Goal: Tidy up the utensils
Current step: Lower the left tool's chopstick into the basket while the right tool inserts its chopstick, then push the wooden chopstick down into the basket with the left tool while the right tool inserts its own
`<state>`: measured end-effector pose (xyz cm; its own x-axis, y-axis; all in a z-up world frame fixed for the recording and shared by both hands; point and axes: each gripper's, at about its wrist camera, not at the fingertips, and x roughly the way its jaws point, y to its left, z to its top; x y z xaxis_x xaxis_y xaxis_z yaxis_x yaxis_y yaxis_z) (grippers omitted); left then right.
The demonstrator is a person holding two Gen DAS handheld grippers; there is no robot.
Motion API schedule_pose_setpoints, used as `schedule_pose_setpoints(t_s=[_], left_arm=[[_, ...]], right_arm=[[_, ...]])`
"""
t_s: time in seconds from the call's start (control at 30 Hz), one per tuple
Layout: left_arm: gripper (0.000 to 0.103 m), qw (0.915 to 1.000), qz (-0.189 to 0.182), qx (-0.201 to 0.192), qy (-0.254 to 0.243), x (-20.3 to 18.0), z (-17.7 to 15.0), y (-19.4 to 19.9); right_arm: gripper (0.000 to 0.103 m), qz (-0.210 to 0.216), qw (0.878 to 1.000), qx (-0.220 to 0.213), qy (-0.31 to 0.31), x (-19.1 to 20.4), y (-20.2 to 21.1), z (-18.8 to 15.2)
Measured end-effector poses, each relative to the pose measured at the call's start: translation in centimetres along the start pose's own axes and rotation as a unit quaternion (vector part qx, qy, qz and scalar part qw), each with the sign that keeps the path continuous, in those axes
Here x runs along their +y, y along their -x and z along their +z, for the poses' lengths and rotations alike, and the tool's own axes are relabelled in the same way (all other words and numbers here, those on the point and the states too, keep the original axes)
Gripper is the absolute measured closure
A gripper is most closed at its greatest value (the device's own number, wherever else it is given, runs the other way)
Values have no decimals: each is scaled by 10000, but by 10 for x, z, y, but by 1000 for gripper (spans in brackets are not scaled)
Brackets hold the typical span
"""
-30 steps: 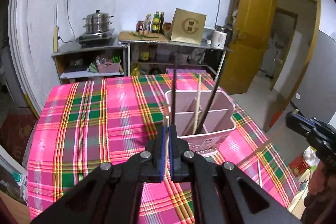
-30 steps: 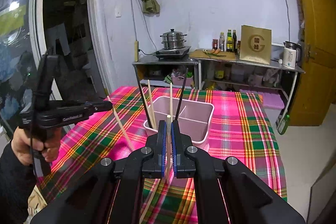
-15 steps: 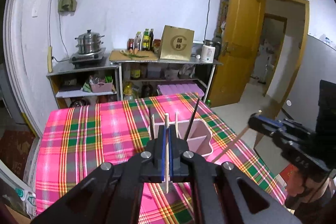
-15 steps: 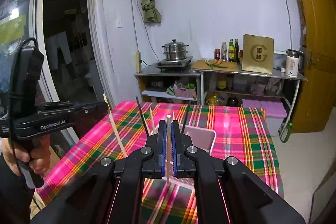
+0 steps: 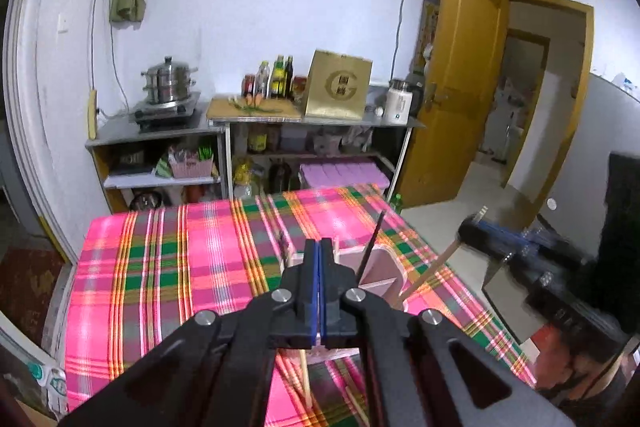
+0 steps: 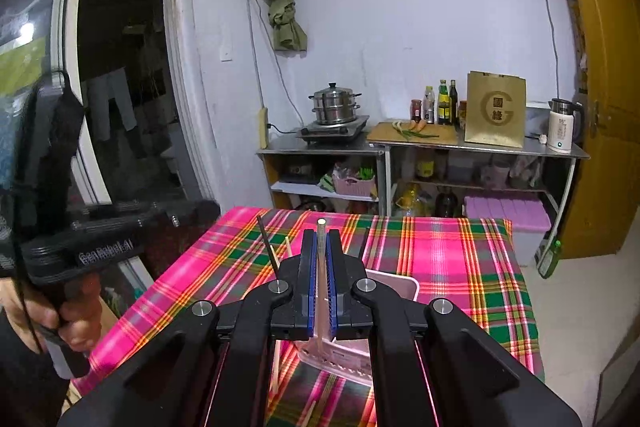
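Observation:
A pink divided utensil holder (image 5: 382, 267) stands on the plaid tablecloth (image 5: 168, 267) and holds black and wooden chopsticks (image 5: 371, 247). My left gripper (image 5: 319, 247) is shut; a wooden chopstick (image 5: 306, 379) hangs below its pads. My right gripper (image 6: 320, 239) is shut on a pale wooden chopstick (image 6: 321, 267), held upright above the holder (image 6: 396, 283). In the left wrist view the right gripper (image 5: 480, 231) shows at the right with its chopstick (image 5: 436, 267) slanting toward the holder. In the right wrist view the left gripper's handle (image 6: 100, 247) is at the left.
More wooden chopsticks (image 6: 276, 367) lie on the cloth near the holder. Behind the table stand metal shelves with a steamer pot (image 5: 170, 83), bottles (image 5: 280, 77), a gold box (image 5: 338, 91) and a kettle (image 5: 398, 103). An open yellow door (image 5: 460, 87) is at the right.
Both grippers have risen and pulled back from the holder, each with a chopstick. The holder now sits lower, largely behind the fingers. The left chopstick's top no longer shows above the pads.

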<state>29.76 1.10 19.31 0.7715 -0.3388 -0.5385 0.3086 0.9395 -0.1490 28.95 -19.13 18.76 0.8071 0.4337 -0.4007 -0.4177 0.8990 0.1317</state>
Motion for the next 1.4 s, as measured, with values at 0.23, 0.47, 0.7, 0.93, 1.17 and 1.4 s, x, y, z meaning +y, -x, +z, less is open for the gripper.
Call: schedule_pose_setpoints(t_s=[0.23, 0.47, 0.7, 0.93, 1.17, 1.4], left_arm=[[102, 9985, 77, 485, 229, 21, -30, -33], [73, 9976, -29, 671, 146, 18, -41, -52], [73, 9959, 61, 892, 98, 12, -47, -77], [74, 9929, 90, 1174, 183, 9, -52, -99], [86, 9912, 165, 1305, 172, 5, -52, -110], [97, 9906, 186, 1345, 171, 4, -53, -114]], right_arm=[[99, 12, 10000, -31, -83, -7, -8, 0], [99, 56, 9998, -158, -100, -8, -7, 9], [99, 58, 9998, -170, -49, -6, -10, 11], [99, 66, 9998, -165, -65, -8, -9, 10], [99, 68, 9998, -162, -79, -9, -10, 9], [99, 83, 9998, -165, -98, -11, -10, 6]])
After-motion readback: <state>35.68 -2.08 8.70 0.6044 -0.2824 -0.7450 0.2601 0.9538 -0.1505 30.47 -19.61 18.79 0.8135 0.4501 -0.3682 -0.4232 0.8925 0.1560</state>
